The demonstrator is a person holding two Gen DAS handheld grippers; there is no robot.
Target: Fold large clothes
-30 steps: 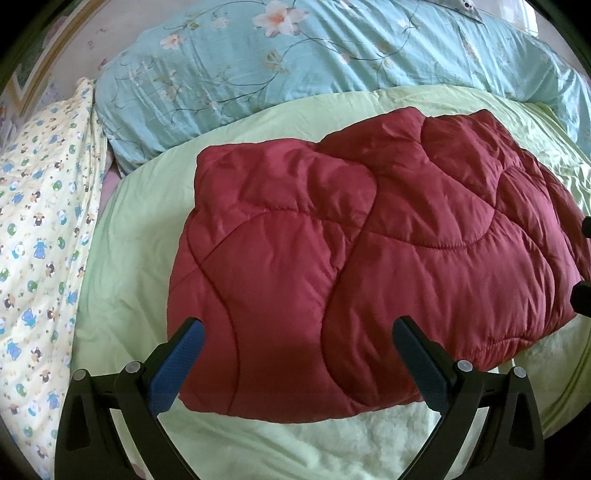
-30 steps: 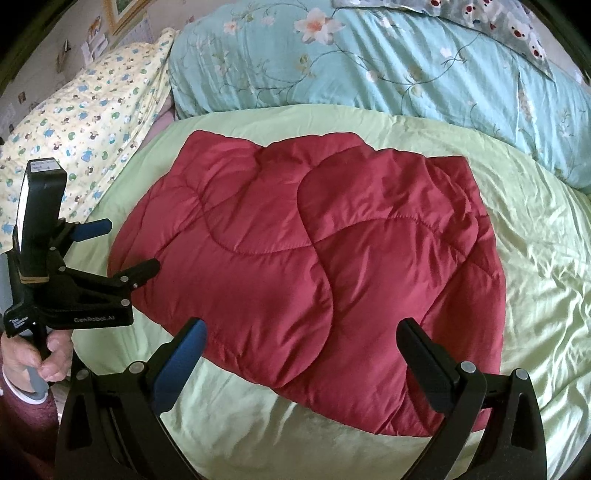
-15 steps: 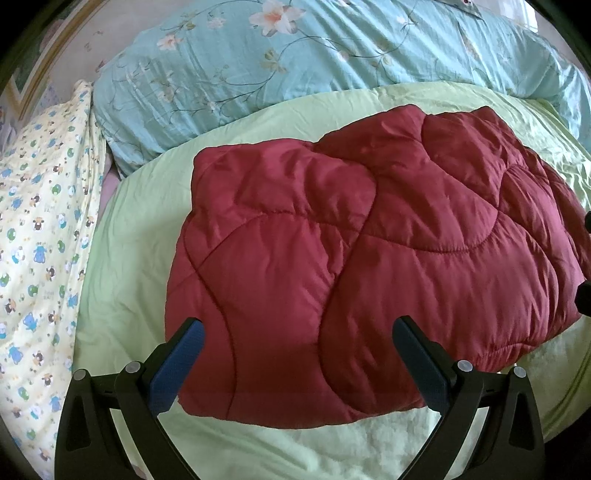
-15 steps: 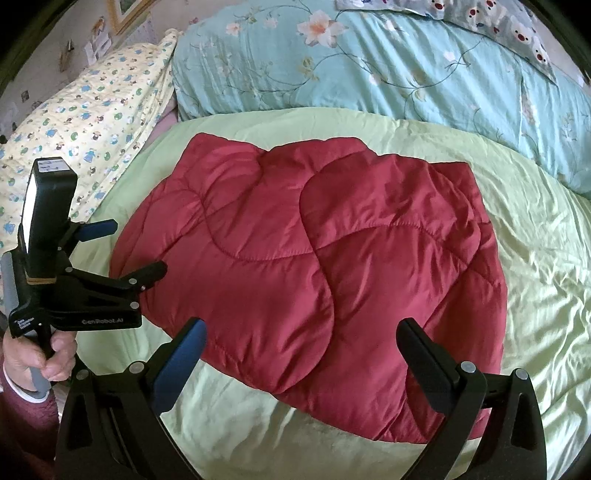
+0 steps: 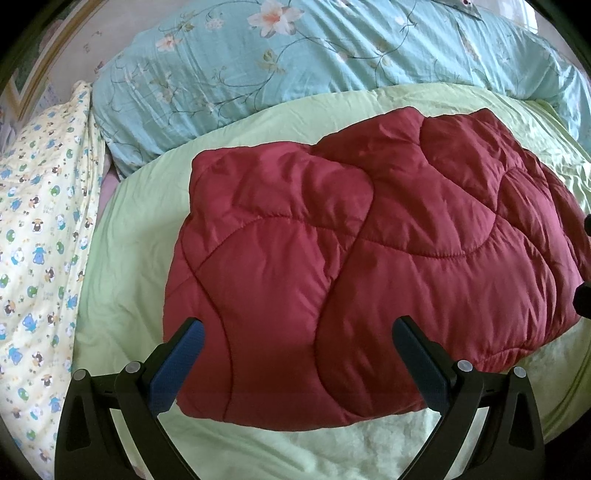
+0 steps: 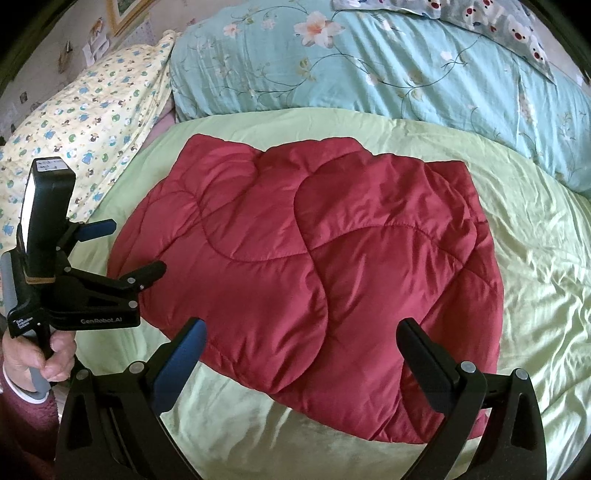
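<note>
A dark red quilted padded garment [image 5: 369, 258] [image 6: 314, 266] lies folded into a thick rectangle on the pale green bedcover [image 5: 129, 229] [image 6: 535, 258]. My left gripper [image 5: 297, 354] hovers open over the garment's near left corner, with nothing between its fingers. In the right wrist view this same left gripper [image 6: 122, 247] sits at the garment's left edge, held by a hand [image 6: 40, 354]. My right gripper [image 6: 301, 354] is open above the garment's near edge, holding nothing.
A turquoise floral duvet [image 5: 314, 62] [image 6: 388, 74] is bunched along the far side. A yellow cartoon-print pillow [image 5: 37, 240] [image 6: 92, 110] lies on the left. Another patterned pillow [image 6: 498, 22] sits at the far right. Bare green bedcover surrounds the garment.
Both views shift slightly: the garment sits a little lower in the right wrist view, and the left gripper with its hand rises a bit. The garment itself has not changed shape.
</note>
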